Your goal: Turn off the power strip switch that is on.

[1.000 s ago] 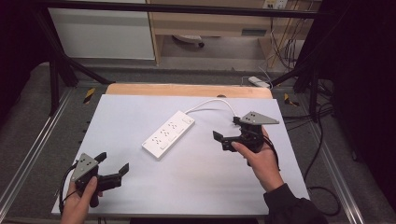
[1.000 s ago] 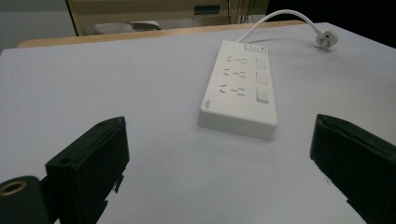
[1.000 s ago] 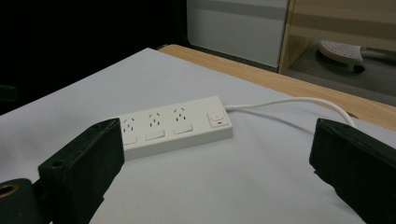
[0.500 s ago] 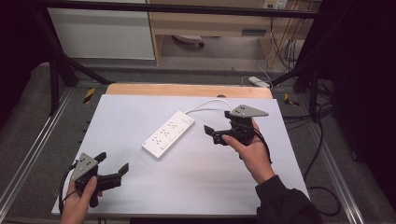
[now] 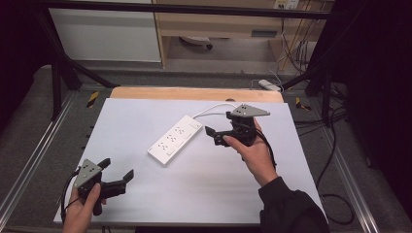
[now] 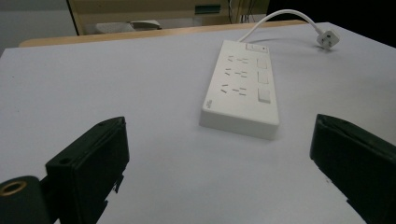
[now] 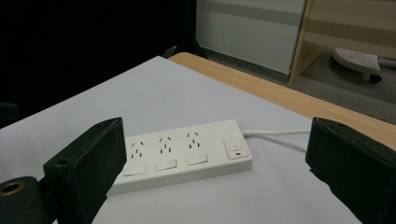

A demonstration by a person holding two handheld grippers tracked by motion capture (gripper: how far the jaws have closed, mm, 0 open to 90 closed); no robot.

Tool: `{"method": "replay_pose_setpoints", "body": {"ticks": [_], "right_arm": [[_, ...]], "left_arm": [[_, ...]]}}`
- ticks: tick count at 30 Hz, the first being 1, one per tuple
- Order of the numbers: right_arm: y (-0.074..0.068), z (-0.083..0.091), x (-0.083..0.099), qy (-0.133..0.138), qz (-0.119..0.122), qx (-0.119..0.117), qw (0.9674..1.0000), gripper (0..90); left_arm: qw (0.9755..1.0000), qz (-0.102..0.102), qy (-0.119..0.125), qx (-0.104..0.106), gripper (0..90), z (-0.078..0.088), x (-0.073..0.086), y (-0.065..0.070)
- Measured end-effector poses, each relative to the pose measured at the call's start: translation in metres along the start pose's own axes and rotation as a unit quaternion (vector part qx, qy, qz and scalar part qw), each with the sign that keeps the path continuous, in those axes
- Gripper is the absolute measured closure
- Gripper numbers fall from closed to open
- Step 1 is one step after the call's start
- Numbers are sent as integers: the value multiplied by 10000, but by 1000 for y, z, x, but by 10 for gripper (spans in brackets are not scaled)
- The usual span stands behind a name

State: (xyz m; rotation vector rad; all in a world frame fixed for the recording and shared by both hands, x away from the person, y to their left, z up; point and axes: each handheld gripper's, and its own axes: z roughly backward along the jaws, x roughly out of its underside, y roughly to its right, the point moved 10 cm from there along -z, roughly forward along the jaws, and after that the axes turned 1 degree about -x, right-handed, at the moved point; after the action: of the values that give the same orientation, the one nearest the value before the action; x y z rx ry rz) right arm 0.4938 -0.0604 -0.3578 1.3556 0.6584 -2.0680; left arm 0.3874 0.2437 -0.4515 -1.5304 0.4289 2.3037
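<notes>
I see a white power strip (image 5: pixel 175 139) that looks like smooth, slightly shiny plastic. Its cord (image 5: pixel 214 108) looks smooth and rubbery. The table top (image 5: pixel 145 194) is a flat, matt white sheet. At the top of the frame, its far edge (image 5: pixel 194 93) looks like pale wood. My gripper jaws look like dull black plastic, a bit rough.

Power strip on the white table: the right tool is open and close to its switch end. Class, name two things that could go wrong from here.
1. The power strip lies loose and flat on the table; if the open right tool pushes its end rather than straddling it, it may slide or spin.
2. The white cable curves off beside that tool; the jaws could catch it and drag the strip. The left tool is too far off to steady it.
</notes>
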Motion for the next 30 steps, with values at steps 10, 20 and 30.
{"method": "replay_pose_setpoints", "body": {"ticks": [10,20,30], "right_arm": [[-4,-13,-4,-22,0,-39,10000,57],[-10,-24,-8,10,-15,-70,10000,84],[-18,-33,-13,53,29,-161,9999,123]], "left_arm": [[10000,-8,-11,-9,44,0,0,-1],[10000,-5,-5,-2,44,0,0,-1],[10000,-18,-5,-12,44,0,0,-2]]}}
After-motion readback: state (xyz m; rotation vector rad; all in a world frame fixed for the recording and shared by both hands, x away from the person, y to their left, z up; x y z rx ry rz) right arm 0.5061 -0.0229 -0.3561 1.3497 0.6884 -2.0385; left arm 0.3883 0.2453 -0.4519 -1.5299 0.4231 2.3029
